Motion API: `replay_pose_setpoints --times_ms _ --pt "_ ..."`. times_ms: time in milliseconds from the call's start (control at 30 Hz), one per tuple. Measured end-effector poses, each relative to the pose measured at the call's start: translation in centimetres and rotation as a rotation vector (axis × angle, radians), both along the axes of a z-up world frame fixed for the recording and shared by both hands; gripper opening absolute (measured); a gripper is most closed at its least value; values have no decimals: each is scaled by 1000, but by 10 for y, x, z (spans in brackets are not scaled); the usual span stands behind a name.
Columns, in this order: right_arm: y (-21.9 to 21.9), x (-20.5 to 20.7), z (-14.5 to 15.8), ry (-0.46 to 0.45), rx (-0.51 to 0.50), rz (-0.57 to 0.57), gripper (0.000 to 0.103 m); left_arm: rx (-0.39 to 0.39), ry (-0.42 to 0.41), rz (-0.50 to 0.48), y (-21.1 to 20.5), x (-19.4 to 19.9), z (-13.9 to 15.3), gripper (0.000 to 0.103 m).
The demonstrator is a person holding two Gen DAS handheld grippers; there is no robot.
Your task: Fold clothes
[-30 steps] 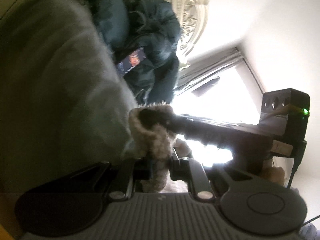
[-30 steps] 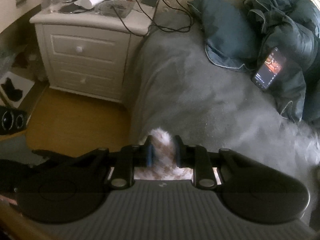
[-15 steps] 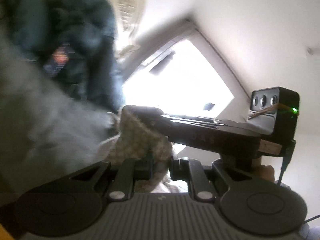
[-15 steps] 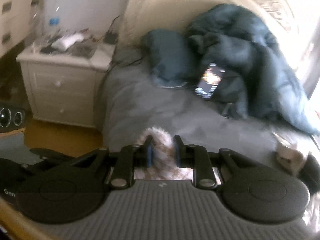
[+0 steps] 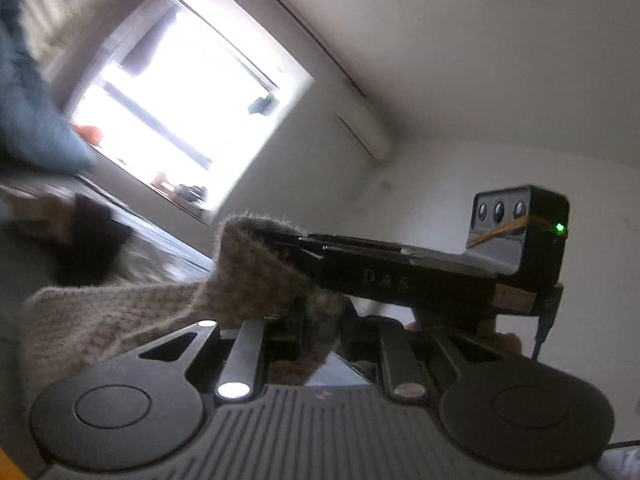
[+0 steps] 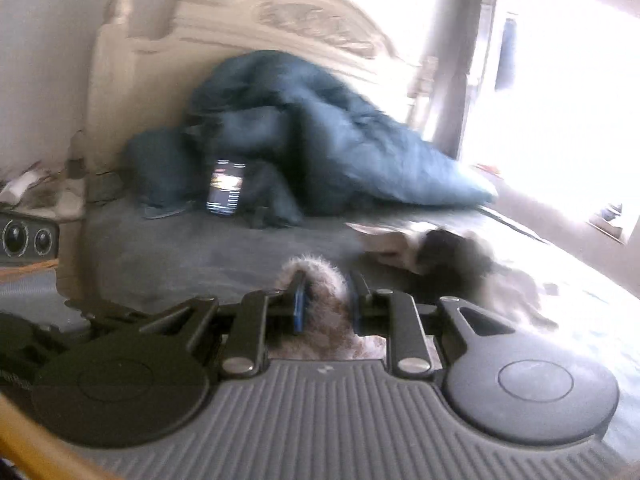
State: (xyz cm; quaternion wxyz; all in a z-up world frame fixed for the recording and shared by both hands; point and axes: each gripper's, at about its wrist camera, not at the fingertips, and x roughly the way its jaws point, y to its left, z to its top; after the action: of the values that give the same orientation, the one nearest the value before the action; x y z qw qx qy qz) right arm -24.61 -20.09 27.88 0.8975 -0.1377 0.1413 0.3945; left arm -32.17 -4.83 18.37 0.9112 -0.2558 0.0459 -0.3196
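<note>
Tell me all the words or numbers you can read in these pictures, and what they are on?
"D A S": faint raised letters on the side of the right gripper, seen from the left wrist view; there may be more letters, too dim to tell.
Phone on the bed: its screen glows, but anything on it is too blurred to read.
Nothing else readable: no labels show on the fuzzy sweater or the blue duvet.
</note>
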Motion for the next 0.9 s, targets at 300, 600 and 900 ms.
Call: replay_pose_setpoints --times_ms 300,600,900 --pt "-156 -29 -41 54 158 -336 20 42 83 -348 -111 41 -36 19" --pt "-215 -38 -140 225 -3 -611 22 210 276 -612 -174 60 -101 43" --pt "-179 -2 -140 270 -46 -512 40 204 416 -182 -28 38 -108 60"
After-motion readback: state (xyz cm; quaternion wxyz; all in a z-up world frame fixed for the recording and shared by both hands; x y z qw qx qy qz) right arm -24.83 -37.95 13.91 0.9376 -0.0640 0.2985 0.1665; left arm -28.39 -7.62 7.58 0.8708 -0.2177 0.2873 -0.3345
